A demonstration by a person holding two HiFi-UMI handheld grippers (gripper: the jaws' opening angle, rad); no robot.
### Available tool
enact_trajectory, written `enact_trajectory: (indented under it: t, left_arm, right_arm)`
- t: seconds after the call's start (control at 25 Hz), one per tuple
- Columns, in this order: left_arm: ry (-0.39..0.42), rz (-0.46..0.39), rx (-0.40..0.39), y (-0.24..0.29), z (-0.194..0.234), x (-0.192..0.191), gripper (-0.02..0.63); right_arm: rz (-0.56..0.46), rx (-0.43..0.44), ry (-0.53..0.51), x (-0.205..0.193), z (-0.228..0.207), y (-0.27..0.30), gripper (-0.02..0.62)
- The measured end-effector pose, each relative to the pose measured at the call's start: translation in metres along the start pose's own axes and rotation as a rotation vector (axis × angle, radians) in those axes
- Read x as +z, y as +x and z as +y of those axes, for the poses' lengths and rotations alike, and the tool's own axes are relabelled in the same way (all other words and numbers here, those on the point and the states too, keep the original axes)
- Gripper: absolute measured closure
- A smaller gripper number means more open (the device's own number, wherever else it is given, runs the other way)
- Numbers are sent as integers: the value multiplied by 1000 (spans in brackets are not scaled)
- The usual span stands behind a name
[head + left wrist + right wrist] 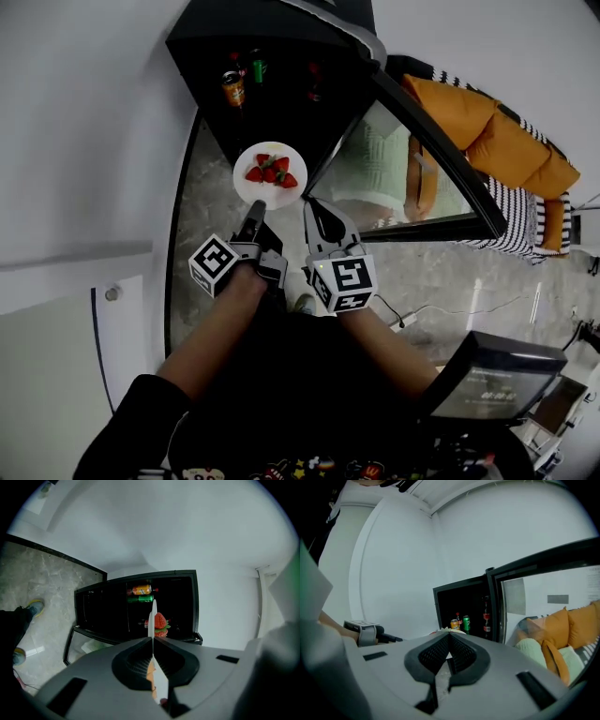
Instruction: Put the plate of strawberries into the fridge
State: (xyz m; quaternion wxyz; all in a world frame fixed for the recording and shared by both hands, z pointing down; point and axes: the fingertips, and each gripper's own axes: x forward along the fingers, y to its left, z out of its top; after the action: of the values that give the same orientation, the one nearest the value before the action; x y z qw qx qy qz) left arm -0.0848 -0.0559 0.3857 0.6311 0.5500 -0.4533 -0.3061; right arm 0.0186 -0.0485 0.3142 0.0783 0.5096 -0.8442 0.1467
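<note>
Both forearms [214,330] reach forward side by side, close together. The left claw [257,208] is clamped on the near rim of the plate [246,187]. Just beside it, the right claw [312,208] has its jaws pressed together.

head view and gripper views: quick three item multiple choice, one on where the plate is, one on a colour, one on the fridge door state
1. Where is the plate relative to the fridge?
A. on a shelf inside
B. outside it, clamped by its rim in the left gripper
C. on top of it

2. What colours are the two cans in the fridge?
A. orange and green
B. blue and white
C. both black

3. How is the fridge's door?
A. shut
B. missing
C. swung open

1 B: the closed jaws pinch the rim.
2 A: both gripper views show them.
3 C: the interior is exposed.
</note>
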Motion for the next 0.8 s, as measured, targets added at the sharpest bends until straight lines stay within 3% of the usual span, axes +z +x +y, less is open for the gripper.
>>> enact_trajectory:
  t: [0.36, 0.8]
  left_arm:
    - [4, 140, 3, 52, 8, 50, 594]
    - [13, 144, 14, 109, 37, 65, 594]
  right_arm:
    - [35, -73, -26, -2, 5, 72, 592]
    - [54, -54, -24, -21, -26, 127, 592]
